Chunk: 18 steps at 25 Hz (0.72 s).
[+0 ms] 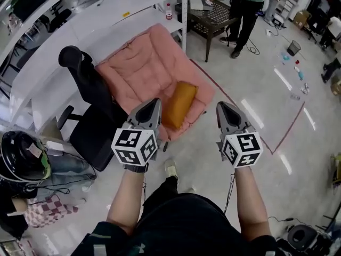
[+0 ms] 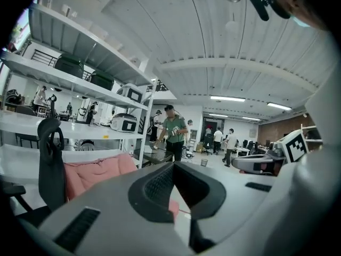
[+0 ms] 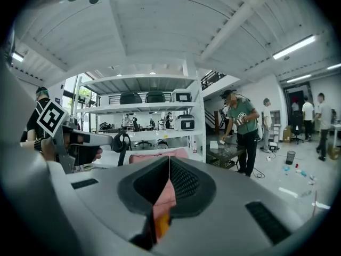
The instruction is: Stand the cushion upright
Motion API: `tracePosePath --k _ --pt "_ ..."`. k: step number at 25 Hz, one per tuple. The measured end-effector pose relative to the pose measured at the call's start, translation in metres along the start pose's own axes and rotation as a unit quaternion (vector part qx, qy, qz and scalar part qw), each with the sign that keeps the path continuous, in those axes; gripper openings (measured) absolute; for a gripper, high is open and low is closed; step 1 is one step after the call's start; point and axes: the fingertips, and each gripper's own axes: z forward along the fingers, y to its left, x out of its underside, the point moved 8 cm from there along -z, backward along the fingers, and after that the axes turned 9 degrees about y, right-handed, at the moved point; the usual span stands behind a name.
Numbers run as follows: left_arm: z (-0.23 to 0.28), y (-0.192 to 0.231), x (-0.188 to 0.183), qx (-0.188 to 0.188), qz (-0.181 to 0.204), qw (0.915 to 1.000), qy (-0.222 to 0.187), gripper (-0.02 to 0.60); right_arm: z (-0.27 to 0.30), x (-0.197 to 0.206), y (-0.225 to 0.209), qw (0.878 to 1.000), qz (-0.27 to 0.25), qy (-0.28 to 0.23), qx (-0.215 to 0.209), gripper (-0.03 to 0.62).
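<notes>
At the far left of the head view a dark helmet is seen near the floor, and beside it a black office chair is set against a white shelf unit. A large pink quilted seat pad is spread next to the chair, sloping down from the shelf unit toward the floor.

The left gripper is held out low in front of the person. In the left gripper view its jaws are seen pressed together at the tips, with nothing between them.

The cushion is found on the right front part of the pink pad, just right of the left gripper's tip in the head view. It is orange, oblong and plump with rounded corners. It is laid flat on the pad, not upright, with its long side running from lower left to upper right.

The right gripper is held level with the left one and apart from the cushion. In the right gripper view its jaws are seen clenched on nothing. A sliver of pink and of the orange cushion is glimpsed through the slit below the tips.

Farther right, red tape is laid on the pale floor, and a person in a green shirt is seen at a dark table.
</notes>
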Motion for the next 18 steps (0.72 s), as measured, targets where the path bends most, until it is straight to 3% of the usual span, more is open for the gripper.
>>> tracePosePath --k 11,18 --pt "0.081 0.11 -0.008 0.013 -0.007 0.9995 0.028 0.006 0.124 -0.006 0.005 0.999 0.014 0.037 0.035 0.005" --pt "0.123 0.138 0.002 0.025 -0.014 0.9985 0.047 0.006 0.169 0.017 -0.012 0.996 0.041 0.069 0.05 0.005"
